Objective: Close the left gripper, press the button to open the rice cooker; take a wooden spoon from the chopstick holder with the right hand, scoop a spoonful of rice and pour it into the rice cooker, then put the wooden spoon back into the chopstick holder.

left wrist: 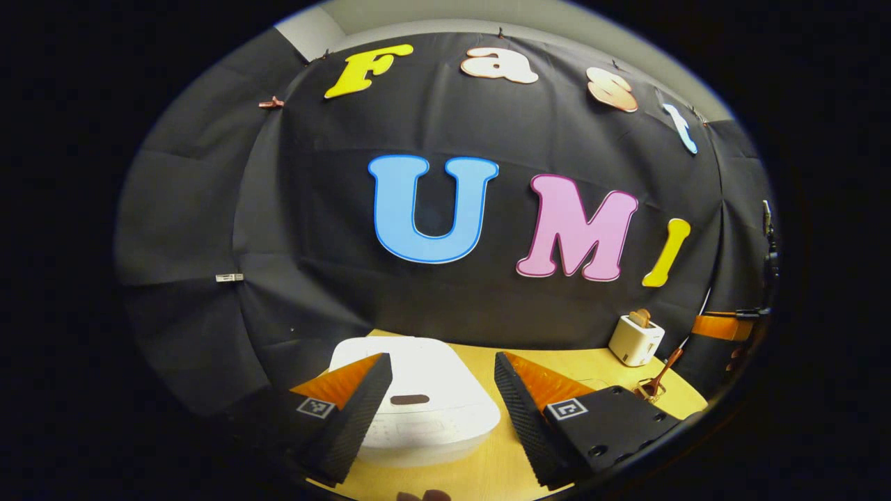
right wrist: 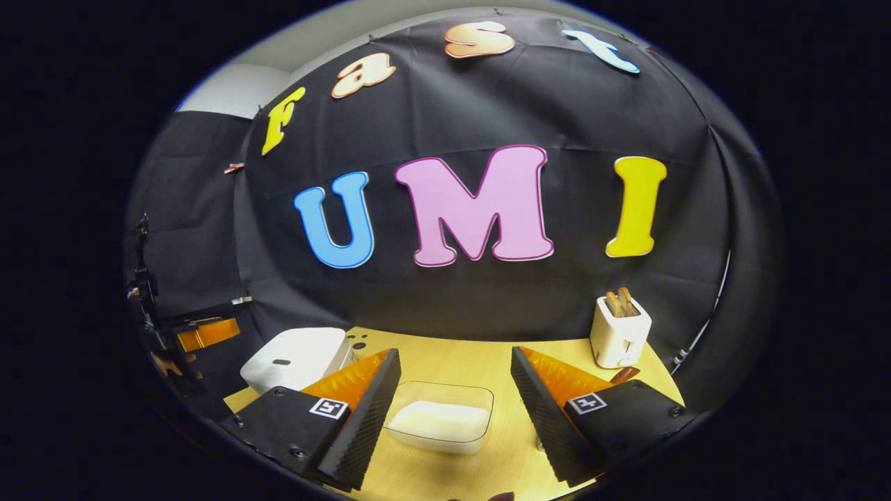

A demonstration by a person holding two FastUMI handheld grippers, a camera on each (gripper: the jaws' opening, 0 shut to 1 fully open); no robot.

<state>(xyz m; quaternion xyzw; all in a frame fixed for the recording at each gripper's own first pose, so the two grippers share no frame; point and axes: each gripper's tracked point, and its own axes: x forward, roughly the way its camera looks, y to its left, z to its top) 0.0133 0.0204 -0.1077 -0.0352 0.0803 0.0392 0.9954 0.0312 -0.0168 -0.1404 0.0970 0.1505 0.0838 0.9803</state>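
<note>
Left gripper (left wrist: 442, 403): jaws spread wide, nothing between them, held above the near edge of the table (left wrist: 612, 372), aimed at the cooker (left wrist: 418, 407). Right gripper (right wrist: 452, 410): jaws spread wide, nothing held, aimed at the rice tub (right wrist: 440, 416). Cooker: white, lid down, a dark oval button (left wrist: 409, 399) on the near part of the lid, untouched; it stands at the left of the table. Rice tub: clear, shallow, white rice lying in its bottom, near the table's middle, right of the cooker. Holder (right wrist: 619, 332): white, boxy, far right of the table, wooden handles standing up out of its top; which of them is the spoon cannot be told. Task progress, as judged: nothing done; the left jaws are yet to be brought together for the button press, and the lid opening, spoon fetch, scoop, pour and return all remain. Other items: a brown utensil (left wrist: 661, 379) lying on the table just near of the holder; its kind is unclear. Obstructions: none seen between left gripper and button; the tub stands between right gripper and the far table, the holder off to its right.
</note>
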